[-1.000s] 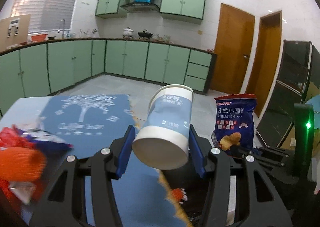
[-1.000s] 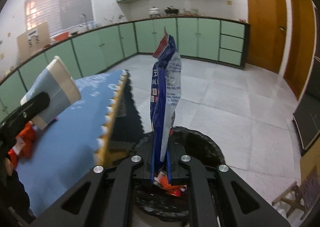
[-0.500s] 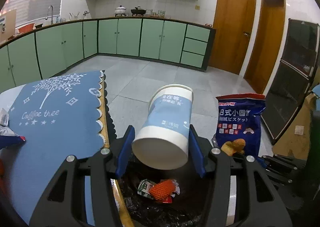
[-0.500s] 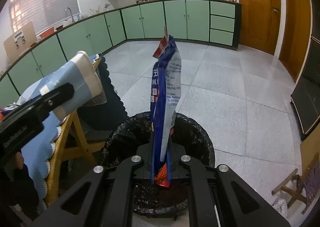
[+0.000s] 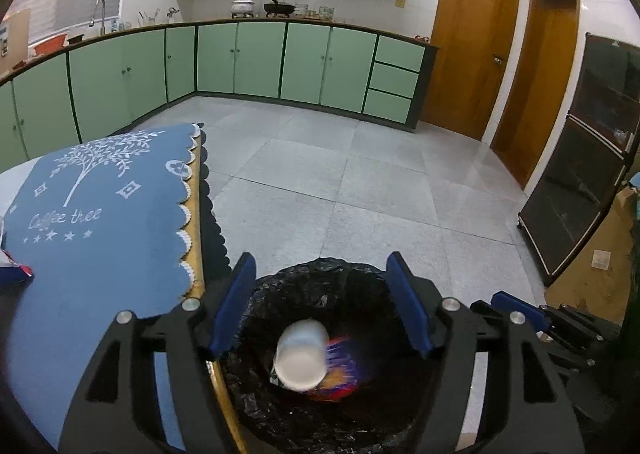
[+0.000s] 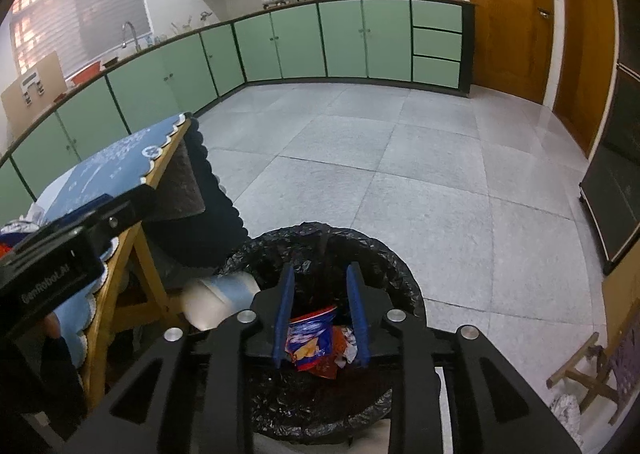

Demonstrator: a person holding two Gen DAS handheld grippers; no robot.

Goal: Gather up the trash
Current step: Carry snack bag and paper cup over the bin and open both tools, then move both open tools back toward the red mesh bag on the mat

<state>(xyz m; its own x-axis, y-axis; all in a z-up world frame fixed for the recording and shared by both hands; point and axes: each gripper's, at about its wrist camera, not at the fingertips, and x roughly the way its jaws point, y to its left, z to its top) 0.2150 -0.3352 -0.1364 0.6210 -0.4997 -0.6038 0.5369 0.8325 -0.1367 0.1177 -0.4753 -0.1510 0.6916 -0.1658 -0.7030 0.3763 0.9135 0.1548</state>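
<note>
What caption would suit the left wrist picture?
Left gripper opening above the black-lined trash bin; the released paper cup drops onto the snack bag.

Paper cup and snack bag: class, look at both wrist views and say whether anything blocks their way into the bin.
Nothing visible does. The paper cup is falling free below the left gripper, whose jaws are opening, over the bin's open mouth. The snack bag lies inside, below the right gripper, jaws also opening.
</note>
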